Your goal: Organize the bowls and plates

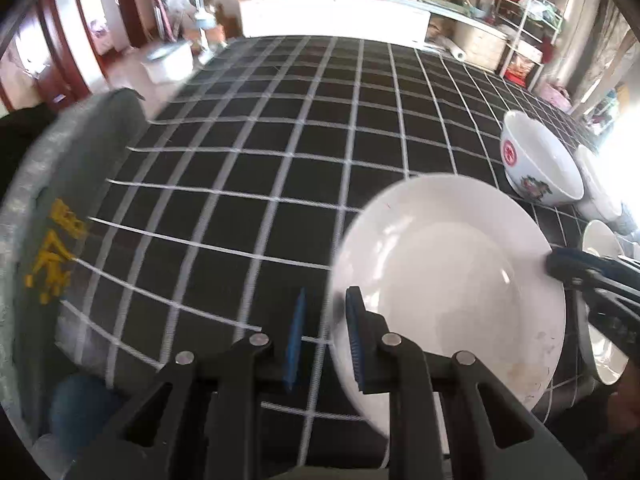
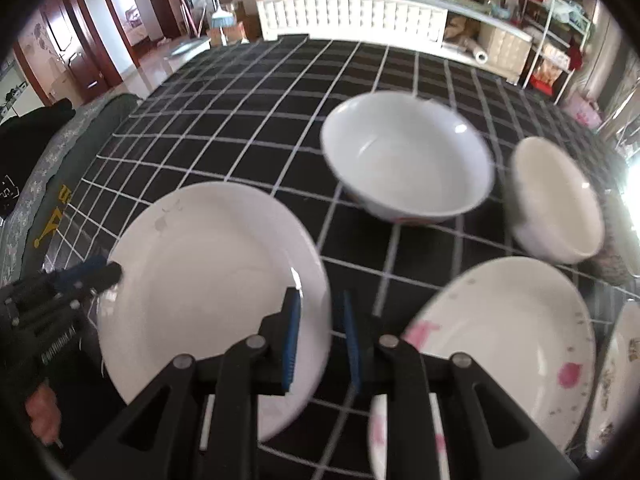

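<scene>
A plain white plate (image 1: pixel 448 280) is held between both grippers above a black checked tablecloth (image 1: pixel 260 140). My left gripper (image 1: pixel 326 340) straddles its left rim with a gap between the pads. My right gripper (image 2: pixel 320 340) straddles its right rim (image 2: pixel 208 288) the same way; its tip shows in the left wrist view (image 1: pixel 568 268). A white bowl with a red emblem and flowers (image 1: pixel 540 164) stands behind; it also shows in the right wrist view (image 2: pixel 408 156). A second white bowl (image 2: pixel 556 200) is to its right. A pink-flowered plate (image 2: pixel 500 332) lies at the front right.
Another patterned plate (image 2: pixel 612 380) is at the far right edge. A grey cushion with yellow characters (image 1: pixel 52 248) borders the table's left side. A white cabinet (image 2: pixel 352 16) with clutter stands beyond the table's far edge.
</scene>
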Tool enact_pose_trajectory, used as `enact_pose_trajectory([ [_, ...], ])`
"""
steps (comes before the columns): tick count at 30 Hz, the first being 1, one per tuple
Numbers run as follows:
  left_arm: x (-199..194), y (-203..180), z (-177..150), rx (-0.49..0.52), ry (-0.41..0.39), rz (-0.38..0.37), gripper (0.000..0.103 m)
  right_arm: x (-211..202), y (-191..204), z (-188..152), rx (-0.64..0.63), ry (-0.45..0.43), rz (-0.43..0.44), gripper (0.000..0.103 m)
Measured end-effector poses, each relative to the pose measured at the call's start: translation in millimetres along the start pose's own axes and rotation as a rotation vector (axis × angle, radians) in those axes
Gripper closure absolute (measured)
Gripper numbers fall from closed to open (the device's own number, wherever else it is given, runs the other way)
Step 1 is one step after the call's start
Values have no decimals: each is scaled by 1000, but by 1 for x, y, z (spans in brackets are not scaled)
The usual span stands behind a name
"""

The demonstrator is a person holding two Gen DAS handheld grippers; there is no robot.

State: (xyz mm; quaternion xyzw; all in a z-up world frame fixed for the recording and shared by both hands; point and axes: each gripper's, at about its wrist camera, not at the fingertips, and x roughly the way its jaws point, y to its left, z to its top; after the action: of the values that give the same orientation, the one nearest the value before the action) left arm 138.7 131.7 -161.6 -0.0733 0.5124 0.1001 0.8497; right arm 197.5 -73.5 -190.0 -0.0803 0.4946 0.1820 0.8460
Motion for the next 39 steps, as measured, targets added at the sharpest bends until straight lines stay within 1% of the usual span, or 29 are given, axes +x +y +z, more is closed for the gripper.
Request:
enact_pose_trajectory([
  [1,-5,1,2,-11,0,-11,84,-6,-4,-1,8,-10,6,77],
  [3,-21,0,4,-32,-7,-64,84,-22,-15,-7,24,-31,17,77],
  [4,-26,-2,4,-29,-13,-73,84,-29,-21,-10,31,-42,18,77],
  [6,-42,-15,3,2,-37,-94,84,-44,-34,-18,50,-62,13,77],
  [8,-53,-29,1,33,-44,-131,84,-54,-44,-23,71,-73,7,77],
  [10,-61,-47,0,61,-41,-184,84,-64,-57,-31,97,-85,-3,77],
  [16,-75,-102,-8,164,-31,-282,84,-87,-97,-50,174,-115,-36,77],
  [19,-74,-127,-12,206,-14,-327,84,-93,-115,-60,206,-125,-57,77],
  [24,-59,-157,-11,238,29,-358,84,-95,-142,-70,260,-125,-81,77],
  [29,-39,-172,-10,240,85,-384,84,-90,-161,-77,291,-110,-95,77],
  [36,-11,-189,-7,256,128,-355,84,-73,-178,-80,317,-69,-100,77],
  [39,-2,-196,-7,275,125,-326,85,-68,-181,-80,316,-59,-98,77],
])
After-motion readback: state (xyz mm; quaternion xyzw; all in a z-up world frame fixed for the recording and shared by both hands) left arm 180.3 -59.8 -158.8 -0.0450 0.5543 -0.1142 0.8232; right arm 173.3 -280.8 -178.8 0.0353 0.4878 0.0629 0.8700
